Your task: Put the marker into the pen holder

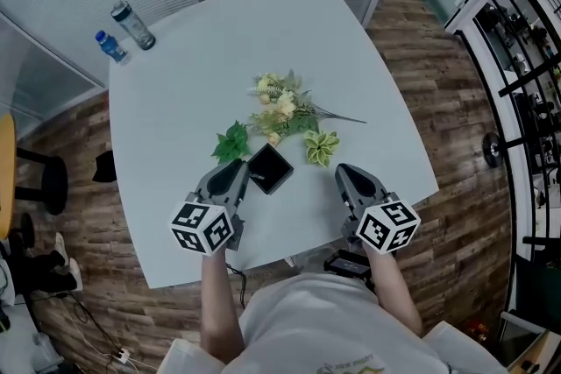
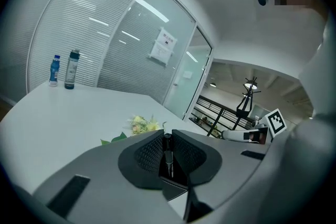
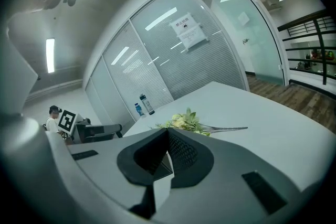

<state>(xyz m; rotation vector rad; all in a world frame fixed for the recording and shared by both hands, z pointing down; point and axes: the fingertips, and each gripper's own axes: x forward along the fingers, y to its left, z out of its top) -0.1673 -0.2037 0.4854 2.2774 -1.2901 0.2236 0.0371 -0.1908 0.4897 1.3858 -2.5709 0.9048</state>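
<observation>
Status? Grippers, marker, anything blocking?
Left gripper shut on marker. Right gripper shut, empty. Pen holder between them, marker not in yet. Flowers beyond it, clear.

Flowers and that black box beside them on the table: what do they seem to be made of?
The flowers look artificial, probably plastic or fabric: stiff, evenly coloured leaves and thin wire-like stems. The black box looks like hard plastic, perhaps leatherette: dull matte finish, crisp square edges.
</observation>
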